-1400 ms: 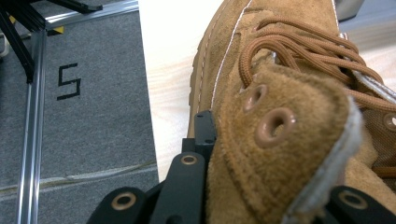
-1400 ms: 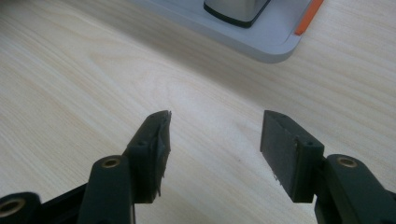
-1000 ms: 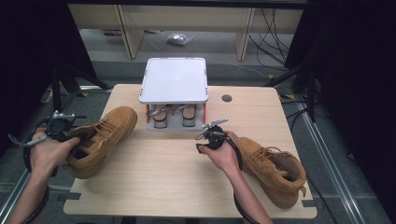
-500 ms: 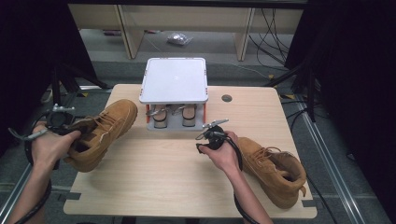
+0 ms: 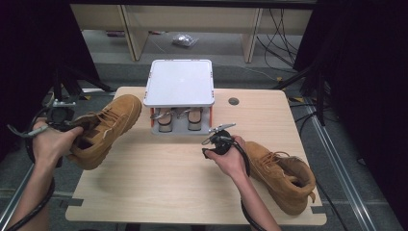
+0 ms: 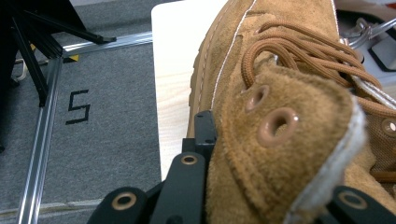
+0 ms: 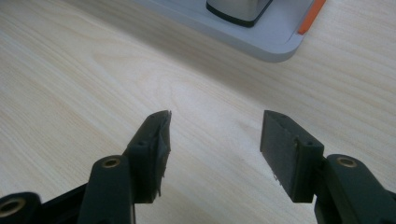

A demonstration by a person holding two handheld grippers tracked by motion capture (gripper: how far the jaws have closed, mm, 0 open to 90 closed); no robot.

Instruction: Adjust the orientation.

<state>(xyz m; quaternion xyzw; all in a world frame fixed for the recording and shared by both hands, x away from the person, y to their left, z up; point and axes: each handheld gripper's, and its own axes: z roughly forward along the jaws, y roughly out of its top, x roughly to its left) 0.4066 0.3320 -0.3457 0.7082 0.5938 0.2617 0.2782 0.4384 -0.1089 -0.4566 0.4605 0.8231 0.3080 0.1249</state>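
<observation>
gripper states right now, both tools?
Left tool: closed on the collar of the tan boot.
Right tool: open, empty, above the table.

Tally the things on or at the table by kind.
Tan boots: 2, one clamped in the left gripper, one lying at the right edge
Grey rack: 1
Grippers: 2, counting the open right gripper
Total: 5
</observation>
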